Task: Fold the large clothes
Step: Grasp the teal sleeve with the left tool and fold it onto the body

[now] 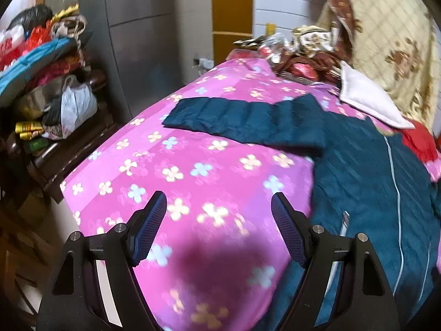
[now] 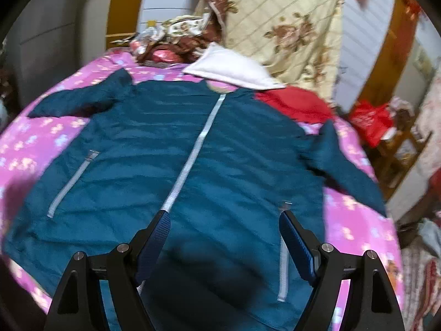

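A dark teal quilted jacket (image 2: pixel 154 149) lies flat, front up, on a pink flowered bedsheet (image 2: pixel 350 220), with a pale zipper (image 2: pixel 193 154) down its middle and both sleeves spread out. In the left wrist view the jacket (image 1: pixel 366 171) lies to the right, its left sleeve (image 1: pixel 239 118) stretched across the sheet (image 1: pixel 193 165). My left gripper (image 1: pixel 219 204) is open and empty above the bare sheet, left of the jacket. My right gripper (image 2: pixel 224 220) is open and empty above the jacket's lower front.
A white pillow (image 2: pixel 231 69), a red cloth (image 2: pixel 297 102) and a cream flowered quilt (image 2: pixel 289 27) lie at the head of the bed. A dark wooden bench piled with clothes and bags (image 1: pixel 52 88) stands left of the bed. A red bag (image 2: pixel 369 121) sits on a chair at the right.
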Motion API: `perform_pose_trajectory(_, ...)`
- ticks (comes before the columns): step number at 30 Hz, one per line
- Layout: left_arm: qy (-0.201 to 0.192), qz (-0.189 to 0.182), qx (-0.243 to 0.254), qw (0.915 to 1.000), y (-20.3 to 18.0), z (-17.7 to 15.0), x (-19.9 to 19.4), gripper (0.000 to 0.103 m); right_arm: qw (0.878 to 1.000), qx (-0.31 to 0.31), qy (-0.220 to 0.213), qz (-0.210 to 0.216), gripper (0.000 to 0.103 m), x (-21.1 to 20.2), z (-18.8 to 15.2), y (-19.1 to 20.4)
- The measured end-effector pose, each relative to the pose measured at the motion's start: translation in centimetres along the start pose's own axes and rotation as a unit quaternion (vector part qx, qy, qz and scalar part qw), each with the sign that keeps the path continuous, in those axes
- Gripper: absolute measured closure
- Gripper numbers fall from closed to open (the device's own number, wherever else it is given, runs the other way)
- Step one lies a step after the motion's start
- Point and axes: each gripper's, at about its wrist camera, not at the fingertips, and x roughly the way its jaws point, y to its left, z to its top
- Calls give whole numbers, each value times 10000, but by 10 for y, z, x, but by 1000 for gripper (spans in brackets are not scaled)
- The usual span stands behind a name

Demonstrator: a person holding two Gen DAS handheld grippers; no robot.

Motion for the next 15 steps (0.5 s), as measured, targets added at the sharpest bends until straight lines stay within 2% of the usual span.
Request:
perform_pose_trajectory(4, 172, -65, -365, 9992, 25, 33, 35, 24, 9996, 126, 103, 238, 24, 16, 8, 4)
perform_pose_trajectory(7, 299, -365, -703, 9964, 42, 58, 65, 24, 9987, 298, 124, 393, 24, 27, 9, 1)
perform_pose_trajectory(9, 443, -642, -1062, 9913, 58, 76, 92, 24, 9979, 453, 122, 456, 24, 34, 8, -4)
perform_pose_trajectory(12, 705, -1094, -1820, 9747, 86, 95, 134, 24, 9967, 650, 92, 472, 24, 42, 9, -13)
perform_pose_trajectory(15, 835, -1486, -2562, 9515, 109, 106, 170, 24, 9961, 781, 36, 401, 24, 47, 10, -21)
